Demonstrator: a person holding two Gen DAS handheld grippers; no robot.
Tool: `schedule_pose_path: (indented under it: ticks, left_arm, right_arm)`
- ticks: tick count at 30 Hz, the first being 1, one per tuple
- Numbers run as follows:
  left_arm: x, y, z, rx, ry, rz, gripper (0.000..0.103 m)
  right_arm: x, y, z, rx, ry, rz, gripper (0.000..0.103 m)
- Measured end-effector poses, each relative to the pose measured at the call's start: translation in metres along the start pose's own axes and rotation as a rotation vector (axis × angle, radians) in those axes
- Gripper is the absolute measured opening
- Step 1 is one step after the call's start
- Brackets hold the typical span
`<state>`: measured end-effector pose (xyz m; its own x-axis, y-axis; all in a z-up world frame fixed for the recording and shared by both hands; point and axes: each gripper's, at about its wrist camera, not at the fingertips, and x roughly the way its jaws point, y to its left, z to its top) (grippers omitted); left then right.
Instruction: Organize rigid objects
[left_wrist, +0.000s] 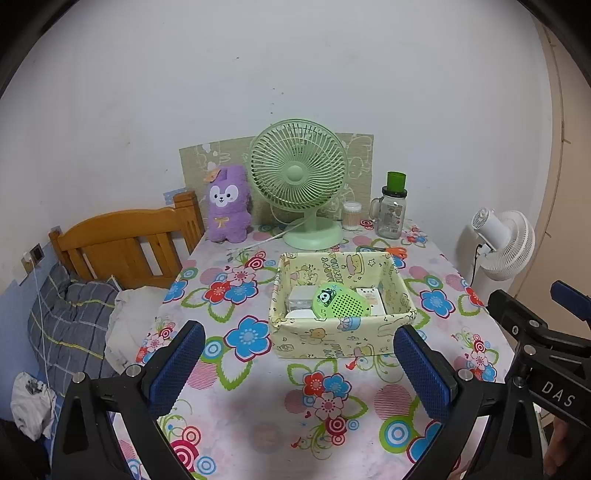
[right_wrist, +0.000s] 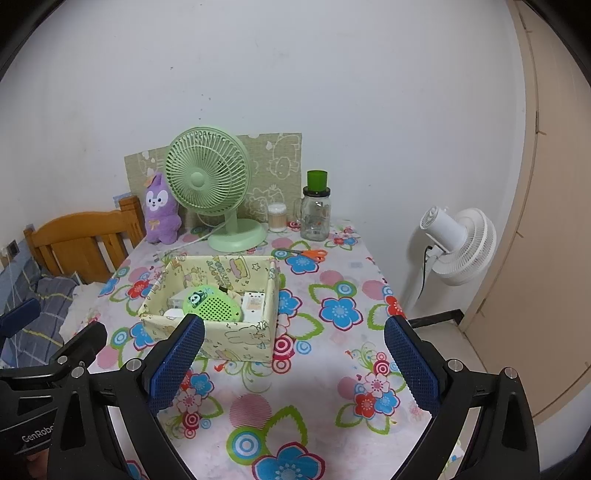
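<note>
While lying flat, green case (left_wrist: 340, 303) lengthwise leftward-rightward.

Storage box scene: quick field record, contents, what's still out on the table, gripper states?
box: yellow fabric storage box, mid-table
in box: green panda case on top, white items beneath
still out: orange scissors behind the box
back row: green fan, purple plush, swab tub, glass jar
left gripper: open, empty
right gripper: open, empty
</note>
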<state>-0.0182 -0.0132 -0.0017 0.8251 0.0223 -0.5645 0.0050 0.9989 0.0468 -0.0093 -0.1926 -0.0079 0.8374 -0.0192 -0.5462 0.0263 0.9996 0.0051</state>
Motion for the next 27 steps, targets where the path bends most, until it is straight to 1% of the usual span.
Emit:
schedule_pose_path:
  ticks: [12, 18, 27]
  left_arm:
    - [0.002, 0.004, 0.002, -0.008, 0.0, -0.002, 0.103]
    - [0.001, 0.009, 0.001, -0.025, -0.006, 0.016, 0.103]
    - [0.0, 0.015, 0.001, -0.042, -0.009, 0.038, 0.103]
  right_arm:
    - [0.001, 0.002, 0.001, -0.001, -0.001, -0.002, 0.099]
    - [0.006, 0.004, 0.004, 0.001, 0.009, 0.01, 0.099]
    - [0.007, 0.013, 0.005, -0.035, 0.002, 0.026, 0.099]
